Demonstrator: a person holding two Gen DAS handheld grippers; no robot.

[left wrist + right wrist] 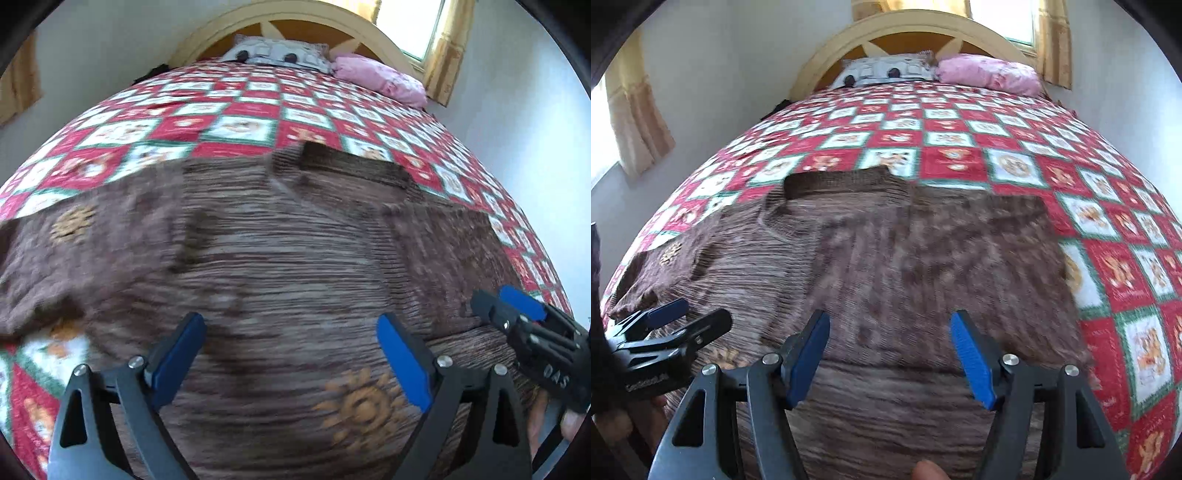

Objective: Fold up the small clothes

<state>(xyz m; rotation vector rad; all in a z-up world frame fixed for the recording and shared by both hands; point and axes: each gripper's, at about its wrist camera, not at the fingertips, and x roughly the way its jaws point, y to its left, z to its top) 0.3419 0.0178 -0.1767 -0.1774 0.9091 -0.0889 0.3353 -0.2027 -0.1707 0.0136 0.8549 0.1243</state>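
White walls are framing a bedroom where a bed (960, 122) is filling most of both views, covered with a quilt (236, 125) of red, white and green checks printed with small festive figures. At the far end an arched wooden headboard (827, 48) is rising behind a grey patterned pillow (882, 70) and a pink pillow (990, 74) lying side by side. Daylight is coming through a window (410, 22) hung with yellowish curtains (635, 110). A brown ribbed knit sweater (886, 258) with orange sun-like motifs is lying spread on the near part of the quilt, its darker collar pointing toward the headboard. The left hand-held gripper (291, 354) is hovering over the sweater's lower part with its blue pads standing wide and nothing between them. The right hand-held gripper (890, 354) is hovering just beside it, jaws parted and gripping nothing, the knit lying below. Fingertips (927, 470) are showing at the bottom edge of the right view.
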